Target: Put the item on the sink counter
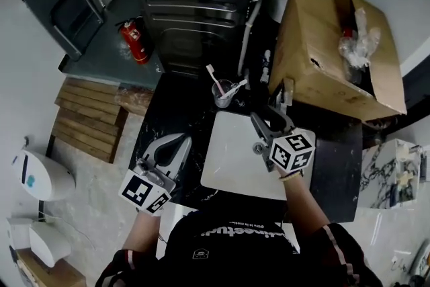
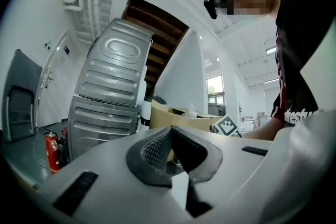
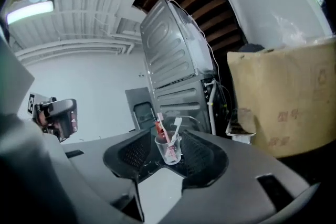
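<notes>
As the cup (image 1: 223, 93) stands upright on the dark counter (image 1: 173, 107), at 12 o'clock from the white sink (image 1: 232, 161) and just behind its rim, nothing grips it and the task looks all but done. It is clear glass and holds toothbrushes (image 1: 213, 76) and a red tube that lean against its lip. The spot seems chosen to give it a flat footing clear of the basin, where it will not tip in. The right gripper (image 1: 260, 134) hangs over the sink's 2 o'clock corner, pointed toward the cup. Its jaws are spread wide and hold nothing. Its own view frames the cup between the pads but beyond their tips, with neither pad touching the glass. That posture reads as a gripper letting the cup stand on its own. The left gripper (image 1: 180, 142) waits at the sink's 9 o'clock, over the counter's edge. Its jaws are pressed together with nothing between them, apparently parked out of the way because this is a one-handed job. A stacked washer (image 1: 195, 3) rises at 12 o'clock from the cup. An open cardboard box (image 1: 322, 57) crowds the counter at 2 o'clock. A red extinguisher (image 1: 134, 41) stands on the floor at 10 o'clock. Any retreat by the right gripper would want to run straight back, so that a pad does not clip the brushes.
</notes>
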`<state>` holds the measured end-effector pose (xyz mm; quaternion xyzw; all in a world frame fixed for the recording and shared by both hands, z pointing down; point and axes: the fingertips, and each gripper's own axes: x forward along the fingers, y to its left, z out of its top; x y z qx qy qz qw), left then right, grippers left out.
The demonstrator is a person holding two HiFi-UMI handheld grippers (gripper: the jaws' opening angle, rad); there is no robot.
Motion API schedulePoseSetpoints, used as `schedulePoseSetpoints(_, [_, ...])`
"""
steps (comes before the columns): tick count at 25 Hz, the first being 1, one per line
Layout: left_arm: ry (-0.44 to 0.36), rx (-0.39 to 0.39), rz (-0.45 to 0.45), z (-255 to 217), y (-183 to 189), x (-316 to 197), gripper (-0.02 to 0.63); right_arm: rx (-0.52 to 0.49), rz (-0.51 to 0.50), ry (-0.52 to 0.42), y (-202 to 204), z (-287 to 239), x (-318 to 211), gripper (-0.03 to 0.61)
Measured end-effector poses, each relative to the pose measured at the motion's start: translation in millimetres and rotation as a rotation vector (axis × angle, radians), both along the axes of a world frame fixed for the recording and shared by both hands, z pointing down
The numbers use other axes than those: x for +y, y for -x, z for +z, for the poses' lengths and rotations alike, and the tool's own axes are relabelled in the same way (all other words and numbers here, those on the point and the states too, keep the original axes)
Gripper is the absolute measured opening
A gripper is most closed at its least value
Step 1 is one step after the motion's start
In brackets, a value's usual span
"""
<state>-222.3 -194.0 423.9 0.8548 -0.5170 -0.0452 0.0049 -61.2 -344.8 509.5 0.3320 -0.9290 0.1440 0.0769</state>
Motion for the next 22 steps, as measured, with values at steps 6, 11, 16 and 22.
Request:
schedulePoseSetpoints(6, [-0.031, 0.002, 0.128, -13, -70, -30, 0.015, 0.042, 0.068, -0.169, -77, -58, 36, 0.196])
schedulePoseSetpoints(11, [-0.041, -0.006, 0.241, -19, -137, -45, 0.015, 0.024, 0.124, -0.215, -132, -86, 74, 0.195])
schedulePoseSetpoints(16, [-0.047, -0.009, 0.335, -22, -188, -55, 0.015, 0.002, 0.169, -0.234, -168, -96, 85, 0.195])
schedulePoseSetpoints(22, [-0.054, -0.014, 0.379, -27, -215, -59, 0.015, -0.019, 0.195, -0.289, -189, -112, 93, 0.037])
